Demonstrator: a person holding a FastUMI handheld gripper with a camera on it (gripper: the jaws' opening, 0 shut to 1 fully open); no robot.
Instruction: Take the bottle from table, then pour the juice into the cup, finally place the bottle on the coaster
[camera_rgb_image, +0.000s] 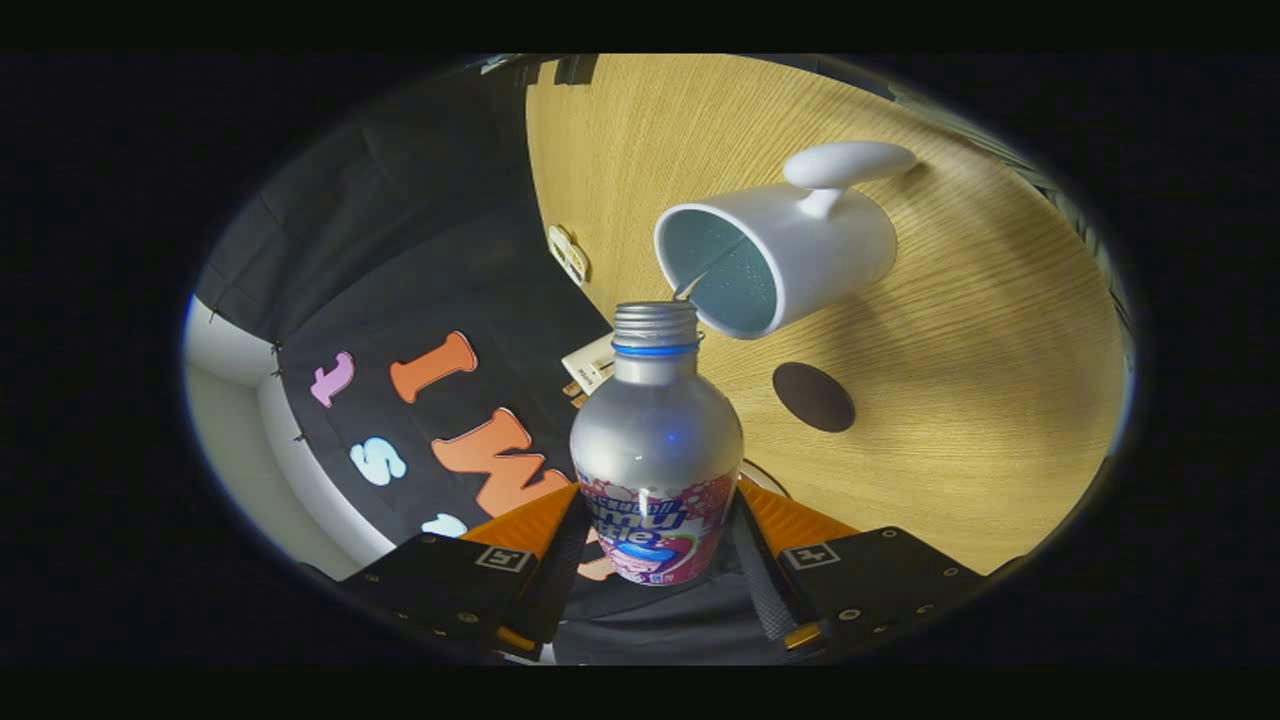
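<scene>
The bottle (655, 440) is being gripped by both fingers (560, 550) of the gripper (655, 560), closed on its body and tilted so its open mouth is meeting the rim of the cup (800, 250) for pouring, with the coaster (813, 397) lying near beside it

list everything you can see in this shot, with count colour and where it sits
silver metal bottle with a pink and blue label and a blue neck ring: 1, silver, between the two fingers, cap off, mouth at the cup's rim
white ceramic cup with a handle and pale blue inside: 1, white, on the table just beyond the bottle's mouth
thin stream of liquid: 1, clear, from the bottle's mouth into the cup
dark brown round coaster: 1, dark brown, on the table beside the cup, nothing on it
light wooden table: 1, tan, under the cup and coaster
small white items at the table's edge: a few, white, too small to tell
gripper: 1, black with orange fingers, both pressing on the bottle's sides
</scene>
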